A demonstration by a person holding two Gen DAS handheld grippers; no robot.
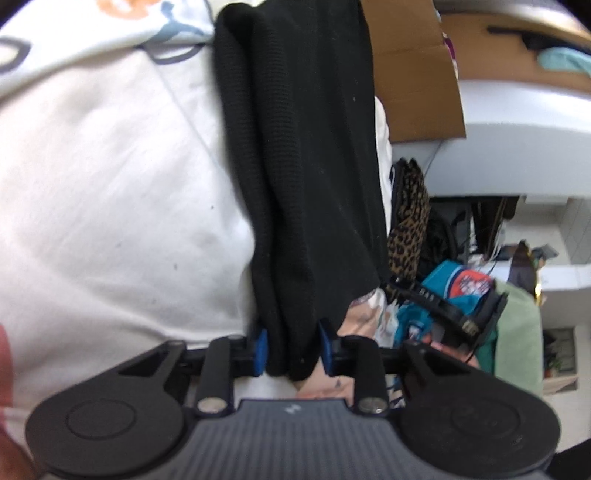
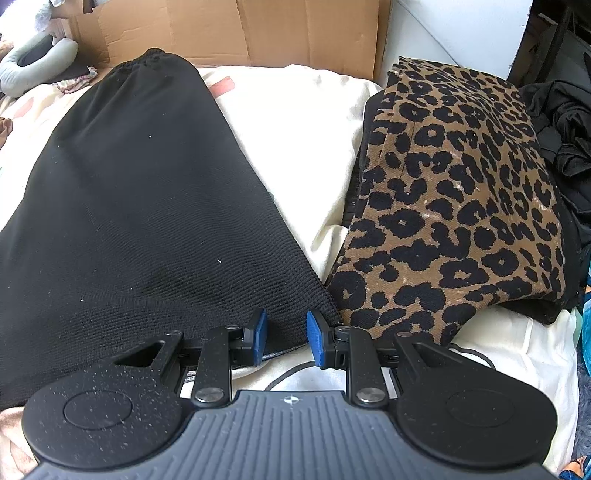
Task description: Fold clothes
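A black knit garment [image 1: 303, 147] hangs as a long bunched strip over the white bed cover [image 1: 110, 184]. My left gripper [image 1: 293, 345] is shut on its lower end, with the cloth filling the gap between the blue pads. In the right wrist view the same black garment [image 2: 129, 203] lies spread flat on the bed cover [image 2: 303, 140]. My right gripper [image 2: 286, 336] stands at the garment's near right corner. Its jaws are apart, the corner lies between them, and the pads do not press on it.
A folded leopard-print garment [image 2: 461, 192] lies to the right of the black one, with dark clothes [image 2: 561, 122] beyond it. A cardboard box [image 2: 258, 29] stands at the far edge of the bed. Past the bed's edge lies a heap of colourful items [image 1: 461, 288].
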